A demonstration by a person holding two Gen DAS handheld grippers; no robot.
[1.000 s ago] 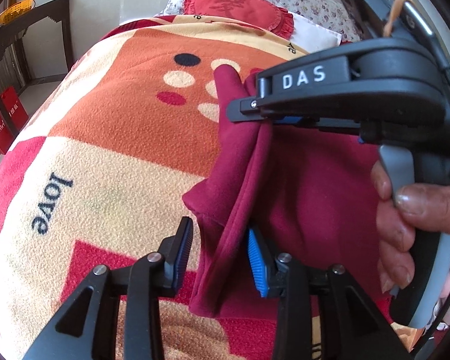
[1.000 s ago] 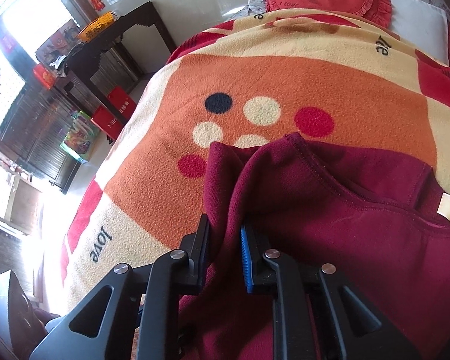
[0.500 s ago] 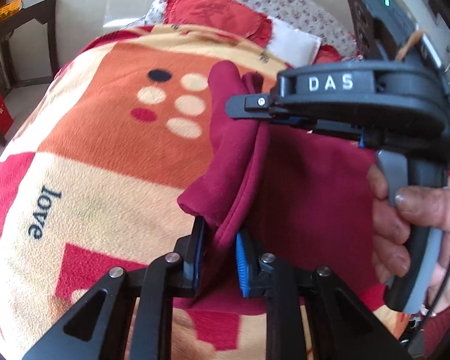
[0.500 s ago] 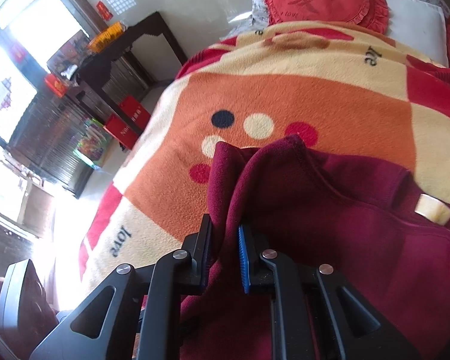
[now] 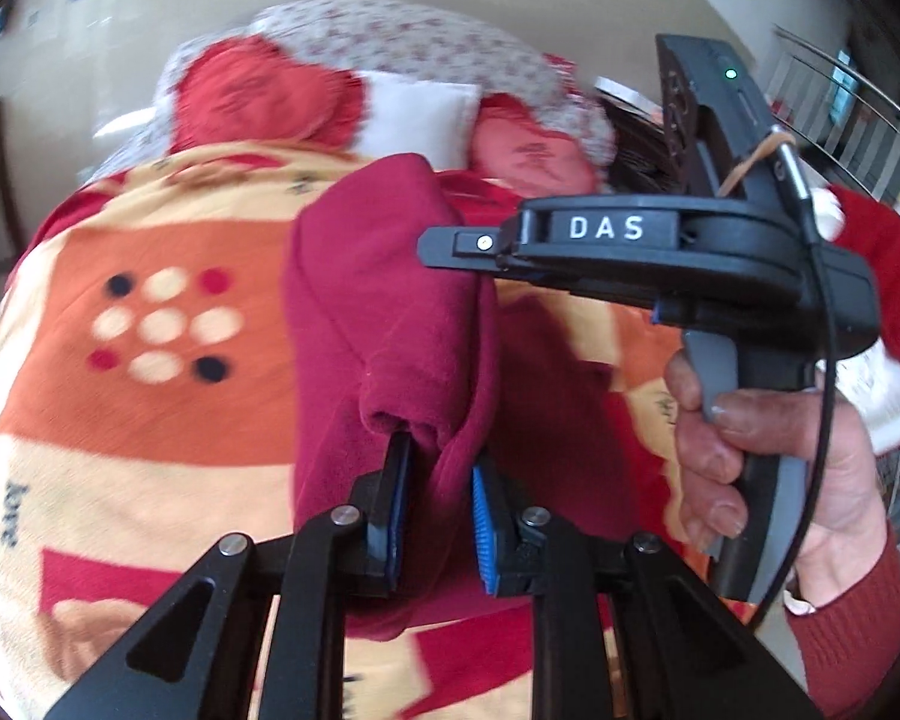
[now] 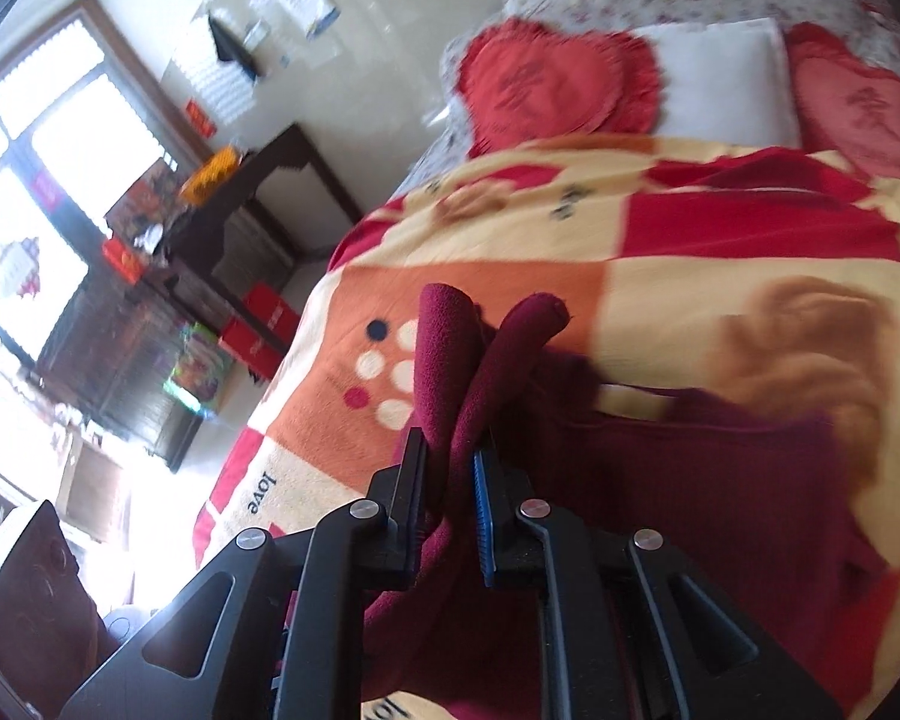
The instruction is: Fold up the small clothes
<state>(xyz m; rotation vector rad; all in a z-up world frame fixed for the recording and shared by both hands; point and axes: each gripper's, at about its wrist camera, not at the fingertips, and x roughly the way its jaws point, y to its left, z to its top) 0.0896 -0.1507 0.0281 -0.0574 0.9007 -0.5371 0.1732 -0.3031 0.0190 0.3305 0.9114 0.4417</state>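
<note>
Both tools have lifted since the earlier frames, carrying the garment's edge up off the blanket. Left tool (image 5: 435, 516), its jaws just having closed, pinches a bunched fold of the maroon garment (image 5: 390, 324); ahead and to its right, the right tool (image 6: 450, 507) is clamped on the same edge. Beyond hangs the rest, trailing onto the blanket (image 5: 150, 420). Soft, limp fleece that sags between grips, so I judge hems or corners the best hold.

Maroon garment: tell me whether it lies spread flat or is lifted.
Lifted: the maroon garment hangs bunched, pinched by the left gripper and right gripper.
</note>
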